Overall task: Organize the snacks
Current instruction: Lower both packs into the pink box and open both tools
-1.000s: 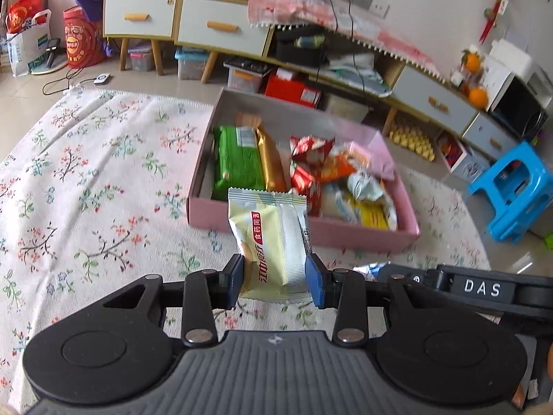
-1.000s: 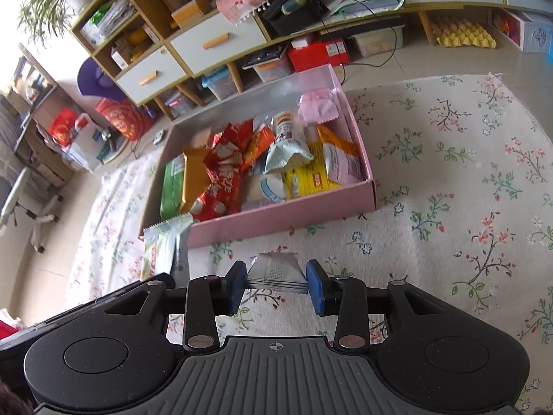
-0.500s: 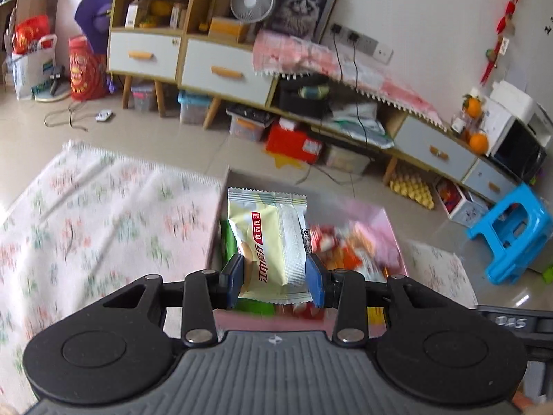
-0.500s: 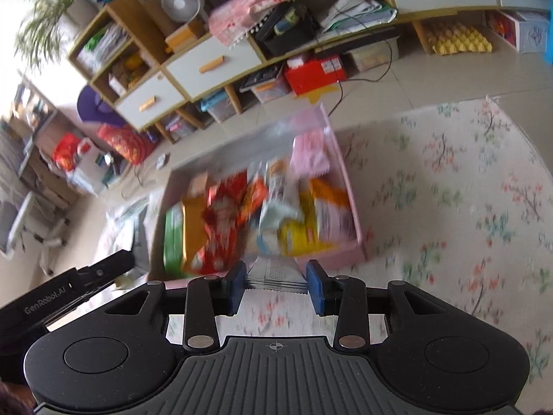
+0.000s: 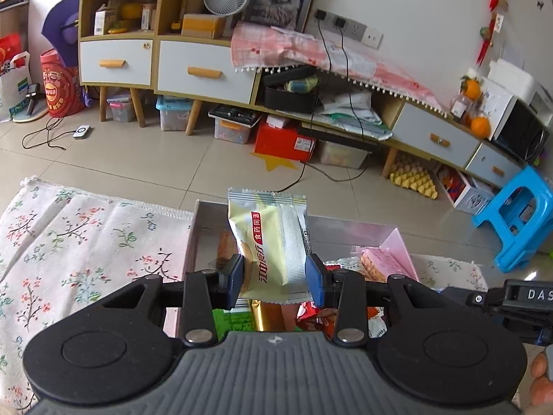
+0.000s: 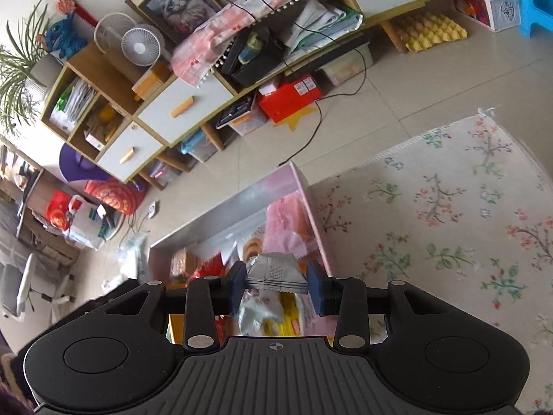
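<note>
My left gripper (image 5: pixel 274 278) is shut on a pale yellow snack packet (image 5: pixel 268 242) with red lettering, held upright over the pink box (image 5: pixel 191 238) of snacks. My right gripper (image 6: pixel 276 285) is shut on a small silver packet (image 6: pixel 276 271), held flat over the right part of the same pink box (image 6: pixel 311 200). The box holds several packets: a pink one (image 6: pixel 287 221), red ones (image 6: pixel 207 268), a yellow one (image 6: pixel 287 321) and a green one (image 5: pixel 230 320). The right gripper's body (image 5: pixel 518 297) shows at the right edge of the left wrist view.
The box sits on a floral cloth (image 5: pixel 69 238), which also shows in the right wrist view (image 6: pixel 449 214). Beyond are tiled floor, a low cabinet with drawers (image 5: pixel 204 69), a red box (image 5: pixel 285 141), cables and a blue stool (image 5: pixel 518 214).
Both grippers have moved forward and now hang over the box, each still shut on its packet. The views have tilted up toward the cabinet.
</note>
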`<state>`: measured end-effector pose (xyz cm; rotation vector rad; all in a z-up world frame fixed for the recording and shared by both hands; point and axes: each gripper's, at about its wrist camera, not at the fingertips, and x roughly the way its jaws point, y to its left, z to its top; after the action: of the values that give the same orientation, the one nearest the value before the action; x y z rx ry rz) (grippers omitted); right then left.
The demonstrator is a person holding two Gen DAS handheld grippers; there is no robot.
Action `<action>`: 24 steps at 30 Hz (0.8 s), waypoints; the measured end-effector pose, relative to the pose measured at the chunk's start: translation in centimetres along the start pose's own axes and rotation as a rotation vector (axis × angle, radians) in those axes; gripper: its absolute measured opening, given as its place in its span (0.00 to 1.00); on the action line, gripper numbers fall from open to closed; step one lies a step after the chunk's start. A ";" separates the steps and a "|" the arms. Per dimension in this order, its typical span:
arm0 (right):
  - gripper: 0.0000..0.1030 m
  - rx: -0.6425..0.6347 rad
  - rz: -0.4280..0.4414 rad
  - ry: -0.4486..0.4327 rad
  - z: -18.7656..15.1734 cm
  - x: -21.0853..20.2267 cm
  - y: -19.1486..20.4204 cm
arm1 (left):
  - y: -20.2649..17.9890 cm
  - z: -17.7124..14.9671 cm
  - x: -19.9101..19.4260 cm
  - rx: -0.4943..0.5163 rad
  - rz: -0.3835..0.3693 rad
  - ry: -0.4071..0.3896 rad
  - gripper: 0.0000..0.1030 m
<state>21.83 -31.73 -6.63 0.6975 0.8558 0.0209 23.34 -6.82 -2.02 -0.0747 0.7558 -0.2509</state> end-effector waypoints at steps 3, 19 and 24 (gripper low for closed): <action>0.36 -0.022 0.009 0.000 -0.2 0.9 1.0 | 0.0 0.0 0.5 0.001 -0.002 0.011 0.35; 0.50 -0.058 0.082 -0.005 -1.6 1.2 4.6 | 0.6 0.6 -1.0 0.000 0.000 0.001 0.39; 0.56 -0.105 0.019 0.022 -2.9 -0.2 5.8 | -0.1 0.1 -2.3 0.032 0.088 0.011 0.44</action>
<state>21.15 -25.65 -4.44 0.6078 0.8632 0.0905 21.81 -6.34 -0.38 -0.0095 0.7634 -0.1801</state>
